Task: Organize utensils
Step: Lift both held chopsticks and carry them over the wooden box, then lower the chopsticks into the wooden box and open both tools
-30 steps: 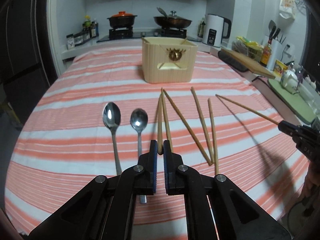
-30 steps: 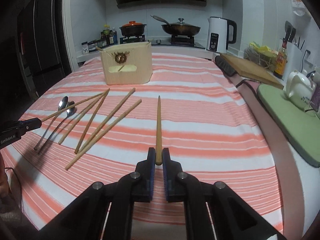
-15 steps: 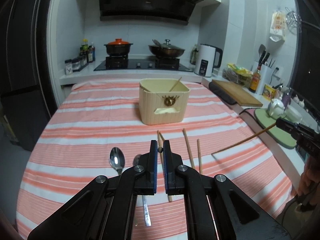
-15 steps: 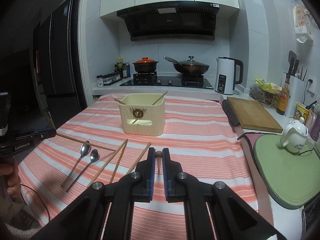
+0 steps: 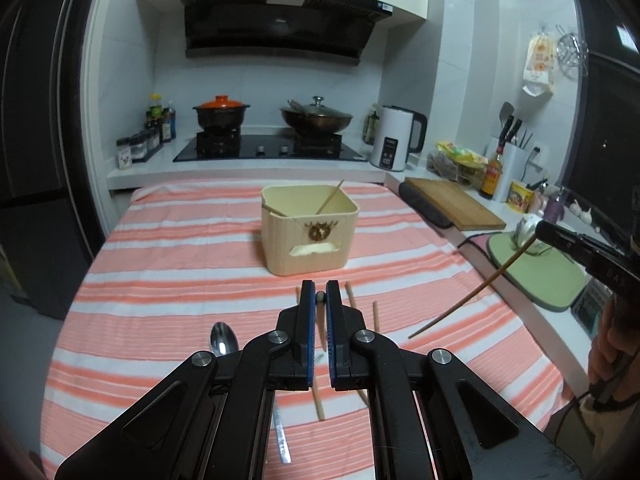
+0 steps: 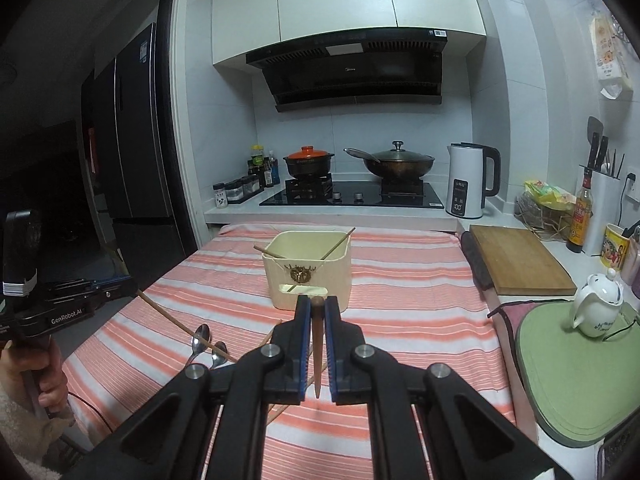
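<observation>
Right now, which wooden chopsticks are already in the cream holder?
The two thin wooden chopsticks leaning inside the cream plastic utensil holder; others lie on the striped cloth or are gripped.

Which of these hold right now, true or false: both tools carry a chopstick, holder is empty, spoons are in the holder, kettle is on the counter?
1. Both tools grip a chopstick: true, left tool and right tool each hold one.
2. The holder is empty: false, chopsticks already lean inside.
3. The spoons are in the holder: false, they lie on the striped cloth.
4. A white kettle stands on the counter: true.
</observation>
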Demonstrator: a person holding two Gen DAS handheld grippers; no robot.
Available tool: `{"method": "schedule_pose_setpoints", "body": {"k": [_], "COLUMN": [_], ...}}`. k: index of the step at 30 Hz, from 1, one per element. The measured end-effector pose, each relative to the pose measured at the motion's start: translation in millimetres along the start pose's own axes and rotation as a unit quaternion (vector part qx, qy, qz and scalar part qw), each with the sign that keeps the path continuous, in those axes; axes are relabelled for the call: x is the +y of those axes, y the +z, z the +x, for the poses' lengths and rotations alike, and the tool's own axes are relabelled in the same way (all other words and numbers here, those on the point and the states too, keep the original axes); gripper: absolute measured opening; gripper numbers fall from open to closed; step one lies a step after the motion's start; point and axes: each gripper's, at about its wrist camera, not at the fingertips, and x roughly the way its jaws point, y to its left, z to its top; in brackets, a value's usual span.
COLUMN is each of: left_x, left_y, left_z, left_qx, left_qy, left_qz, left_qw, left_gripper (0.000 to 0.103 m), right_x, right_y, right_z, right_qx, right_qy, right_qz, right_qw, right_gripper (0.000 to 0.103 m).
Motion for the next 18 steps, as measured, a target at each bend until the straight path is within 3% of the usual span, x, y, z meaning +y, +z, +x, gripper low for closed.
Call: {"method": "schedule_pose_setpoints", "body": {"k": [6,12,18], "left_x": [2.6,11.3,15.0], "left_y": [17.7,63.9,132.3], "left_z": [2.5,8.2,16.1], "left_qx": [0.008,0.002,-0.042], "left_qy": [-0.013,-0.039,-0.032], "left_qz": [-0.009,-0.027,-0.026], "left_qw": [0.9998,0.9989,0.9983], "left_gripper": [0.003,0.003,0.003], "right_x": [1.0,-5.2,-0.1], "right_y": [16.1,48.7,106.5], "right_z": [15.6,43.2,56.8], "right_qx": [0.010,0.017,-0.031], "right_qy": [0.025,0.042,0.031], "right_qz": [0.004,0.008,-0.011], "right_qw": [1.000,0.999,0.999], "right_gripper": [0.007,0.007,0.007]}}
